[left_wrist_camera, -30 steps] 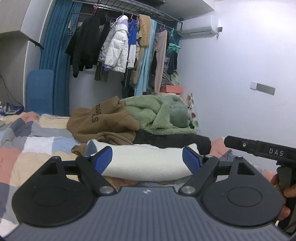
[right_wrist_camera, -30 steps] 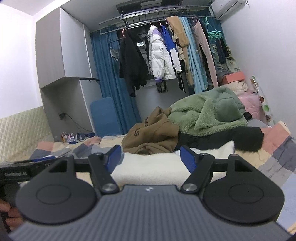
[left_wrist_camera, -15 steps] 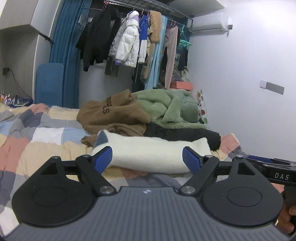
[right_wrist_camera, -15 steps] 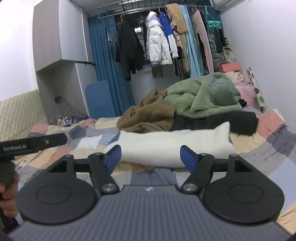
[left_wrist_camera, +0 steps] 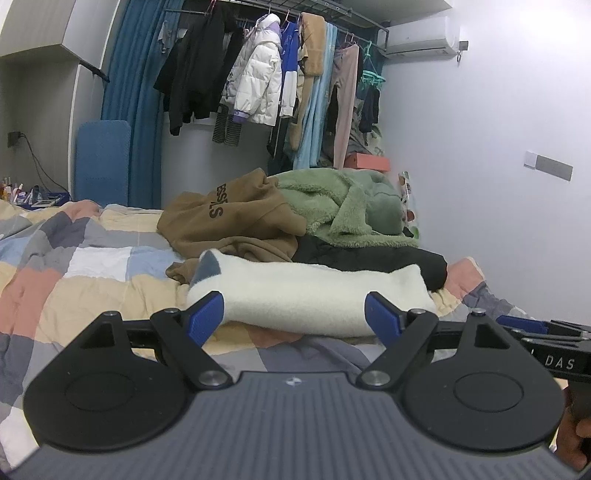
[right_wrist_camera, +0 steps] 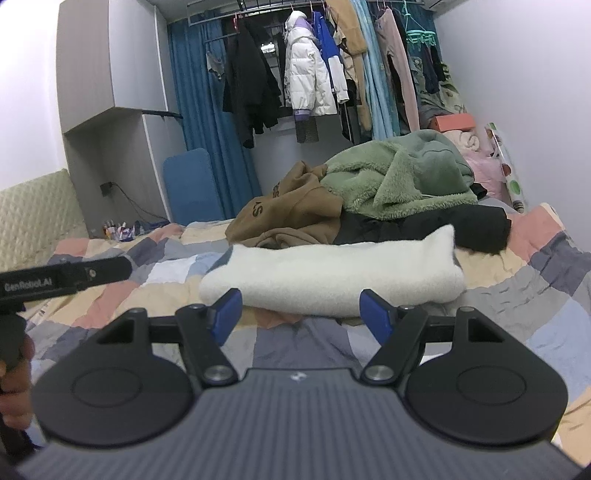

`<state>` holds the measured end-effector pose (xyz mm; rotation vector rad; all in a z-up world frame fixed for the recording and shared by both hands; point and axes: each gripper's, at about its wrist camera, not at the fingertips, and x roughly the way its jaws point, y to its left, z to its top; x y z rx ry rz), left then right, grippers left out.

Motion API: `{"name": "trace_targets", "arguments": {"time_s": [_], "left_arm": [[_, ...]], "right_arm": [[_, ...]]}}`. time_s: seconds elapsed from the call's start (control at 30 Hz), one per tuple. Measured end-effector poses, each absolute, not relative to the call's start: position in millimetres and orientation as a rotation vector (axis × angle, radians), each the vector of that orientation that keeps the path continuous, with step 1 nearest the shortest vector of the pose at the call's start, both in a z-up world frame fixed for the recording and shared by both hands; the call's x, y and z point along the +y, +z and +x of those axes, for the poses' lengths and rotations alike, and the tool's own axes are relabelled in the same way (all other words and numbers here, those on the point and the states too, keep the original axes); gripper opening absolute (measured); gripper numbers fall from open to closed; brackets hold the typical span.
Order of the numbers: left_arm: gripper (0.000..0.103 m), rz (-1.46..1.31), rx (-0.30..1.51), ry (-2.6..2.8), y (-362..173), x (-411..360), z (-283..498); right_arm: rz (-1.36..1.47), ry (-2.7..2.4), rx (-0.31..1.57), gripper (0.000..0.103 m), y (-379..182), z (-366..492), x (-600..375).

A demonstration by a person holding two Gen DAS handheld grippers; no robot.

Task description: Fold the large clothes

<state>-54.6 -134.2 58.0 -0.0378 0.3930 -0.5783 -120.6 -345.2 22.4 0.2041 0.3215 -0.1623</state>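
The folded white garment (left_wrist_camera: pixel 314 295) looks like soft, nubbly fleece, and the green coat (left_wrist_camera: pixel 343 206) is shaggier pile. The checked quilt (left_wrist_camera: pixel 92 266) is smooth matt cotton-like cloth.

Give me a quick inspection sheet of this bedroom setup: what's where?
Surface: bed with patchwork quilt.
Job's things: folded white fleece garment lying near the front; brown hoodie, green fleece jacket and black garment heaped unfolded behind it.
Clutter: small items by the headboard.
Grippers: left gripper and right gripper open, holding nothing.
Cables: wall plug lead.
Surroundings: clothes rail, blue curtain, air conditioner.
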Motion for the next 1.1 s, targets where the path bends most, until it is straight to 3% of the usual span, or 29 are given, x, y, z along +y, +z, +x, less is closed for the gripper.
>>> {"name": "trace_targets", "arguments": {"time_s": [0.83,0.87,0.9,0.97,1.1], "left_arm": [[0.103,-0.002,0.404,-0.553,55.2,-144.5,-57.3],[0.103,-0.001,0.405,-0.550,55.3,-144.5,-56.9],[0.103,0.001,0.405,-0.549,55.5,-144.2,-56.7],[0.103,0.001,0.404,-0.544,56.4,-143.9,-57.1],[0.103,-0.017,0.405,-0.546,58.7,-143.0,-57.6]], "right_arm": [[0.170,-0.222,0.327,0.072,28.8,-125.4,-346.8],[0.173,-0.224,0.325,0.074,29.9,-125.9,-347.6],[0.175,-0.225,0.323,0.087,30.3,-125.6,-349.0],[0.175,-0.234,0.311,0.100,31.5,-125.4,-350.3],[0.163,-0.250,0.316,0.103,31.4,-123.2,-350.7]]}}
